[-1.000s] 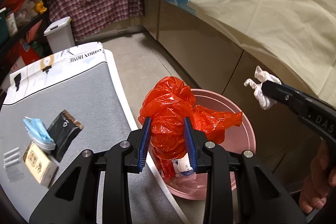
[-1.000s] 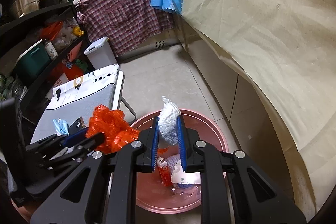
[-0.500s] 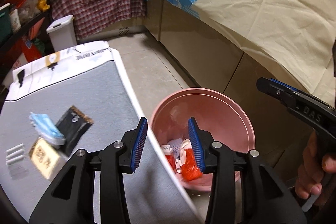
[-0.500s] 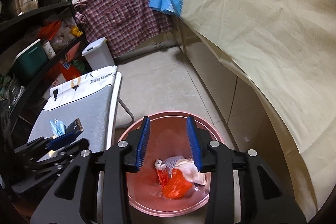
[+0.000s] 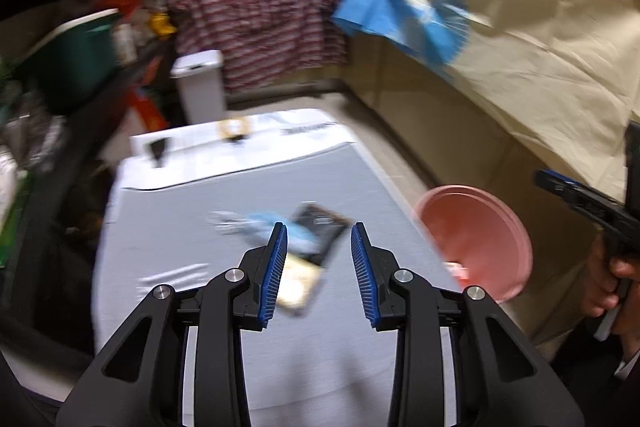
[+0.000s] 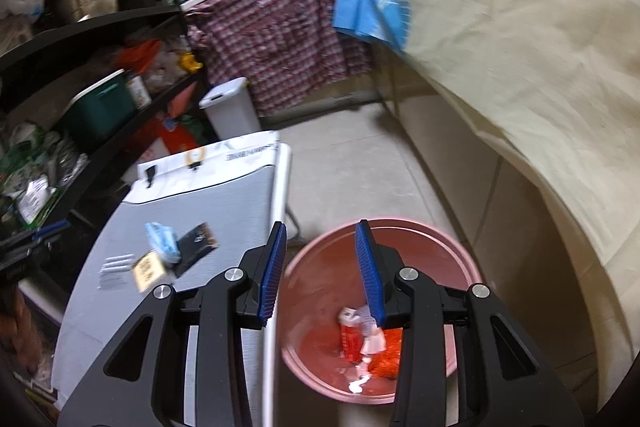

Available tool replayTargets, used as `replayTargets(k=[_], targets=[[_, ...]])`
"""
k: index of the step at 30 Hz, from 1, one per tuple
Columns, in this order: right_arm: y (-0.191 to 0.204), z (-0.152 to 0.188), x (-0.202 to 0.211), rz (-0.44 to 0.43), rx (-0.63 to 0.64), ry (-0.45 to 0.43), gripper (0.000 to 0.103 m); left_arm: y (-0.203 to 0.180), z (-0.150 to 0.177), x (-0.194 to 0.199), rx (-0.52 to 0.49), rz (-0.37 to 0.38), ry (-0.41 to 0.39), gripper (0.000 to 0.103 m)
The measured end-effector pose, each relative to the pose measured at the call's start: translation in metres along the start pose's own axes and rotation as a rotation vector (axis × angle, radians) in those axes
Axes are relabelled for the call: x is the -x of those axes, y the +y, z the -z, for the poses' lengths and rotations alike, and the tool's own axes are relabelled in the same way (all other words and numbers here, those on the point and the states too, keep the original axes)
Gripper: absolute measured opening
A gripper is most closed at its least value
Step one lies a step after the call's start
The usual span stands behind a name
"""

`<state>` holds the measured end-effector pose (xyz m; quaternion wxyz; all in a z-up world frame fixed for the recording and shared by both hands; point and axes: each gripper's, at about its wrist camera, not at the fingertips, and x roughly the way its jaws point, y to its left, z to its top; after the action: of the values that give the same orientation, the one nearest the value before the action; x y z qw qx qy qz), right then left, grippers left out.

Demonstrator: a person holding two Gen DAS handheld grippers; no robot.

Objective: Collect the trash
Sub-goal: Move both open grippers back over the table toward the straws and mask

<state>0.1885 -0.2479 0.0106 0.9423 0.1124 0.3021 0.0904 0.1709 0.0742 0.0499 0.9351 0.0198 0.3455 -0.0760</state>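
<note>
**Both tools empty, trash in the basin**

The left tool hangs over the grey tabletop, its jaws closing on nothing. The right tool is spread and empty above the round pink plastic basin, where the crumpled red and white trash lies.

Printed lettering is seen along the white far end of the tabletop, but it is upside down and blurred and cannot be read. Labels on the small packets lying on the tabletop are likewise too blurred to read.
</note>
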Motion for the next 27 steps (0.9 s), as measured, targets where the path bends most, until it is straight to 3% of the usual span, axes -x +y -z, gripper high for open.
replayTargets(k=[5, 10, 18, 27], targets=[[0.031, 0.004, 0.002, -0.066, 0.059, -0.016, 0.031, 0.073, 0.015, 0.008, 0.098, -0.098, -0.017, 0.028], [0.064, 0.004, -0.005, -0.142, 0.108, -0.025, 0.024, 0.126, 0.036, -0.009, 0.218, -0.140, 0.017, 0.025], [0.110, 0.008, -0.039, -0.231, 0.168, 0.008, 0.023, 0.160, 0.059, -0.041, 0.271, -0.132, 0.081, 0.025], [0.150, 0.016, -0.097, -0.294, 0.207, 0.069, 0.025, 0.166, 0.073, -0.067, 0.248, -0.092, 0.139, 0.025]])
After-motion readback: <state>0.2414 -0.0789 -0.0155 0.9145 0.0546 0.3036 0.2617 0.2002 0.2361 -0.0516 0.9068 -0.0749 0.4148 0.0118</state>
